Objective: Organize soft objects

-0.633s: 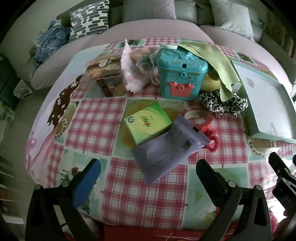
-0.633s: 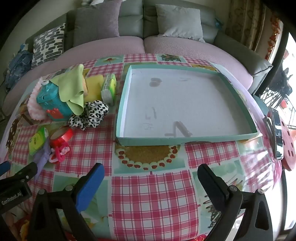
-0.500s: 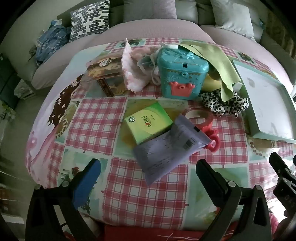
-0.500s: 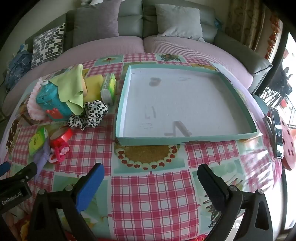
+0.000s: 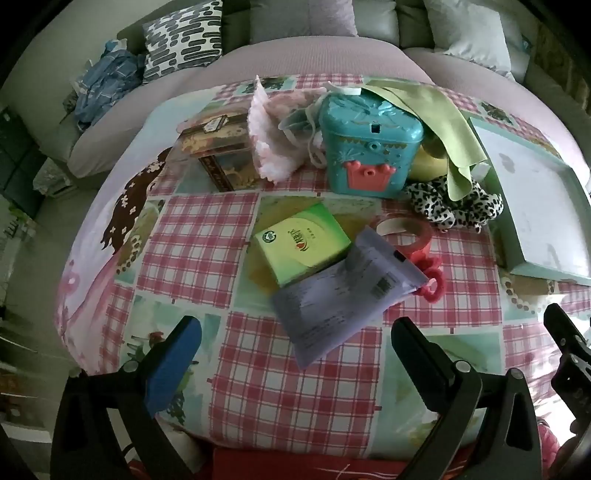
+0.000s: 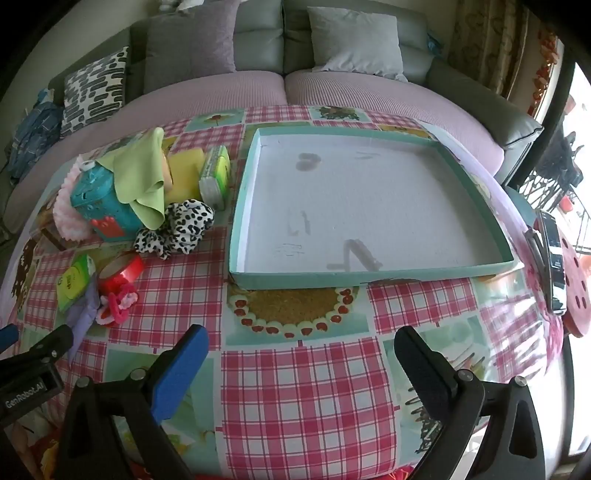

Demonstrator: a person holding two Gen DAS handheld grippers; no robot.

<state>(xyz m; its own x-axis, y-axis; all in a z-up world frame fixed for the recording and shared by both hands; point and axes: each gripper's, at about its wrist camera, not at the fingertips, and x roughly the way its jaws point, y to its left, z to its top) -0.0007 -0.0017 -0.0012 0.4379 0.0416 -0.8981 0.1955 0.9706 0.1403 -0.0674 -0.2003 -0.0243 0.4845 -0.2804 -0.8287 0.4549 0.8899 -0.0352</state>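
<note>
Claws both released: your left claw hangs over the counter edge near the purple pouch, which leans on the green tissue pack. Your right claw faces the teal tray. Leopard scrunchie lies just left of the tray, the green cloth draped over the teal toy box.

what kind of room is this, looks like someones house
Most likely a home living room: a grey sofa with cushions sits behind a table under a checked cloth, cluttered with household odds and ends such as a tissue pack.
</note>
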